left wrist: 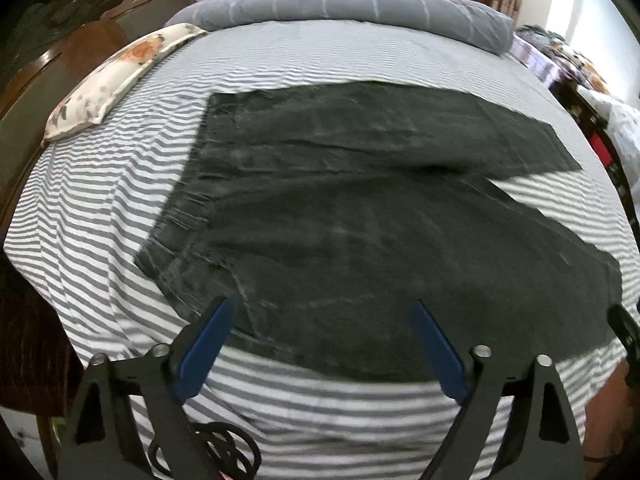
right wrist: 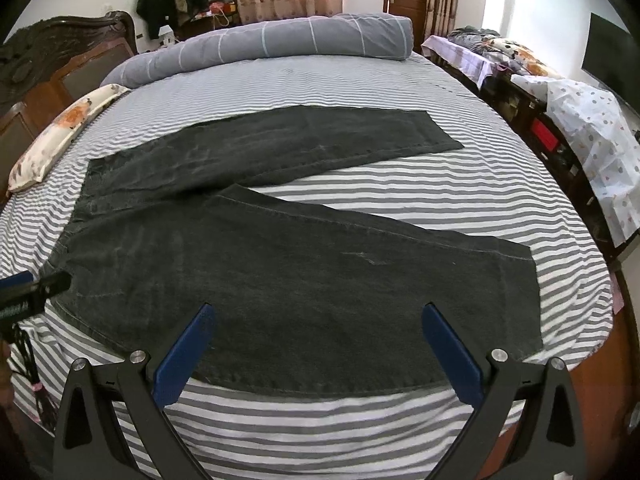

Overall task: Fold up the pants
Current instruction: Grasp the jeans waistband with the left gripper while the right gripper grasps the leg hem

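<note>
Fingers of the left gripper (left wrist: 322, 312) and right gripper (right wrist: 316, 316) both spread wide, nothing held, hovering over the near hem side of the pants (right wrist: 280, 264). Pants lie flat on the striped bed (right wrist: 320, 432), legs splayed in a V, waistband toward the floral pillow (right wrist: 60, 132). Dark denim: probably heavy, limp, not slippery. Best pinched at waistband corner and leg hem.

Striped bed (right wrist: 360, 432) — dark pants (right wrist: 280, 280), floral pillow (right wrist: 60, 136), rolled quilt (right wrist: 280, 40)
</note>
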The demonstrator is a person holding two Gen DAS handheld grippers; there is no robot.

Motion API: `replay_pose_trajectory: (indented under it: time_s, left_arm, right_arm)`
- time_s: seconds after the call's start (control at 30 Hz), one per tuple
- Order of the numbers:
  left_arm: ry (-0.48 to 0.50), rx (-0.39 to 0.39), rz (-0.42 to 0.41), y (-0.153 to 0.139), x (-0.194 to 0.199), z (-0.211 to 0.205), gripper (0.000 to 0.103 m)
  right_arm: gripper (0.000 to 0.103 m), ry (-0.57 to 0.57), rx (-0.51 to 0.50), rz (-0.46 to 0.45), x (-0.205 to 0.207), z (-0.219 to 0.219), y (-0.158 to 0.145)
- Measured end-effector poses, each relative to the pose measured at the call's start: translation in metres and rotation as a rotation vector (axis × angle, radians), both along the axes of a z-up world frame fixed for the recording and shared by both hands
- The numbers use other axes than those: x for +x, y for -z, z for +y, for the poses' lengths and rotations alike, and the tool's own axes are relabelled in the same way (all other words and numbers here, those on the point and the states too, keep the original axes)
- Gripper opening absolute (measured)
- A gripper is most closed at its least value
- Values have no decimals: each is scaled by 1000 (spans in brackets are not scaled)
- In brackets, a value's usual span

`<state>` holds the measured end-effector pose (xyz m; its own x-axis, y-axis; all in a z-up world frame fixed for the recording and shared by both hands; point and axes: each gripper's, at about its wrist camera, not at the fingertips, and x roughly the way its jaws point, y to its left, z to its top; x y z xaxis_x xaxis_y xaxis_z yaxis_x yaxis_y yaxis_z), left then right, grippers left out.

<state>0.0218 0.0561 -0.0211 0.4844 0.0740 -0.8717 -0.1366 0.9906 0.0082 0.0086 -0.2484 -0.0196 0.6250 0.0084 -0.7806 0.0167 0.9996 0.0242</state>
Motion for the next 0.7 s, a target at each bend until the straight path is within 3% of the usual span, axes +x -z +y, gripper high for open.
replay_pose_trajectory:
  time_s: [0.27, 0.4, 0.7]
  left_arm:
    - [-62, -18, -42, -9, 44, 62, 72]
    - [-82, -14, -61, -12, 73, 95, 71]
    - [-142, -57, -14, 12, 159, 164, 72]
  right_arm:
    - [102, -42, 51, -27, 26, 4, -7]
    - [102, -78, 29, -21, 49, 11, -6]
    - [102, -178, 8, 22, 135, 43, -3]
